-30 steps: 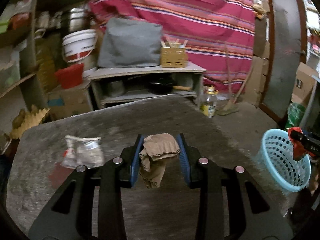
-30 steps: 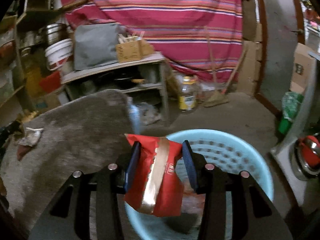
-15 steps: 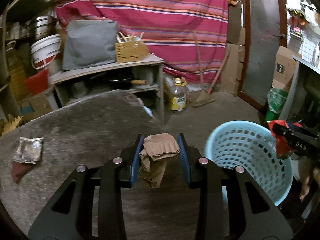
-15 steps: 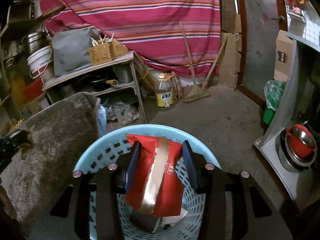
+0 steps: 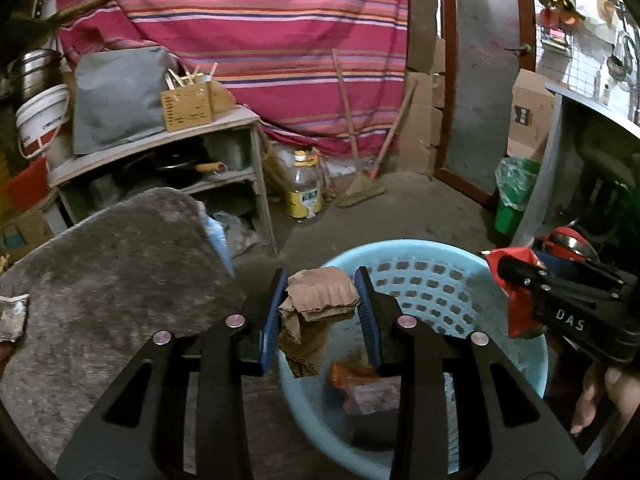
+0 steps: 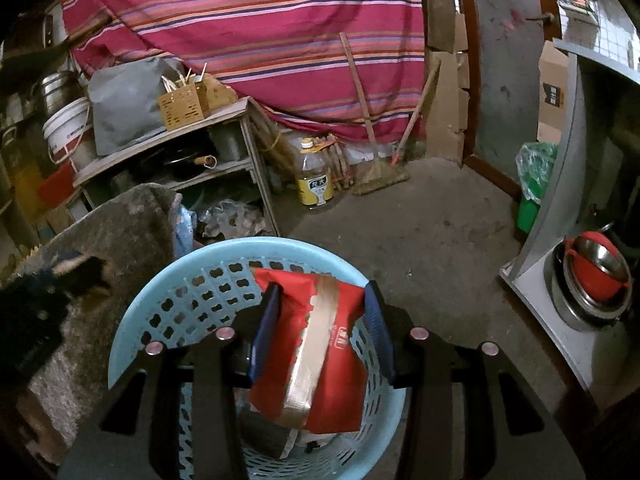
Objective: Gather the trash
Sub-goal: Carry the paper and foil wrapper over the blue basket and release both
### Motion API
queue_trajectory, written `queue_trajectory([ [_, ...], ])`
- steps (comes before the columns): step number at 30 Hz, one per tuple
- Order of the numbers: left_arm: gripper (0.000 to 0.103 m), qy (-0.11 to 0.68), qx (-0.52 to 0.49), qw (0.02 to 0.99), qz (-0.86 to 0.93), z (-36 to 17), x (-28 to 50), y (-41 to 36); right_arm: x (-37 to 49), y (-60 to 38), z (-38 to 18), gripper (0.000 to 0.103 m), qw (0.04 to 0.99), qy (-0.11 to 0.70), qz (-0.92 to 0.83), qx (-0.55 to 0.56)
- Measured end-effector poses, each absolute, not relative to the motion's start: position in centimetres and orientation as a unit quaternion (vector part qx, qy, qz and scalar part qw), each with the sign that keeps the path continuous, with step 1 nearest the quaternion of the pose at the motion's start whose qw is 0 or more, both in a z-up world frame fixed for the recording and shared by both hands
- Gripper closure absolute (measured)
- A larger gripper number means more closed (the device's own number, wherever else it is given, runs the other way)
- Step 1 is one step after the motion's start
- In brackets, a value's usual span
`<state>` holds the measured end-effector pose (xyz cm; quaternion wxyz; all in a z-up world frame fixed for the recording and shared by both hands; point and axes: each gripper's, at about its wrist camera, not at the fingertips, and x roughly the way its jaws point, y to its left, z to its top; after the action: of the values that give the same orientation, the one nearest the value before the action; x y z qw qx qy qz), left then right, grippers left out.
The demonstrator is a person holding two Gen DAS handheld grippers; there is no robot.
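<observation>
Trash already lies at the bottom of the pale blue perforated plastic basket (image 5: 432, 280). A crumpled brown paper scrap (image 5: 316, 304) is clamped in the left gripper (image 5: 320, 316) at the basket's near rim, and a red foil packet with a tape strip (image 6: 320, 344) is clamped in the right gripper (image 6: 324, 328) over its mouth. Neither is yet dropped, and a crushed whitish wrapper (image 5: 12, 318) is left at the grey bench's (image 5: 120, 264) left edge.

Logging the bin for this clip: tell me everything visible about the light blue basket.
The light blue basket is a round plastic bin with a smooth rim and walls pierced by rows of small holes. It stands upright on the floor, close beside the grey table. Some trash already lies at its bottom, including an orange scrap. The right tongs hold a red packet over its opening; the left tongs hold crumpled brown paper above its near rim. Neither visibly touches it.
</observation>
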<state>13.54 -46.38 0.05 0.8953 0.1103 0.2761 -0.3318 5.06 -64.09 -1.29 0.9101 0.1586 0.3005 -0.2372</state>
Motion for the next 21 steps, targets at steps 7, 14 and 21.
queue_trajectory([
  [7, 0.068, 0.281, 0.118, 0.887, -0.347, -1.3, 13.2, -47.9, 5.1, -64.1, -1.2, 0.06, 0.91, 0.3, -0.237, 0.16],
  [14, 0.031, 0.267, 0.104, 0.895, -0.343, -0.5, 13.2, -46.2, 5.8, -63.2, -1.0, 0.06, 0.909, 0.309, -0.239, 0.147],
  [21, 0.009, 0.239, 0.111, 0.918, -0.295, 2.0, 14.2, -40.5, 8.1, -61.3, -1.0, 0.057, 0.912, 0.311, -0.23, 0.139],
])
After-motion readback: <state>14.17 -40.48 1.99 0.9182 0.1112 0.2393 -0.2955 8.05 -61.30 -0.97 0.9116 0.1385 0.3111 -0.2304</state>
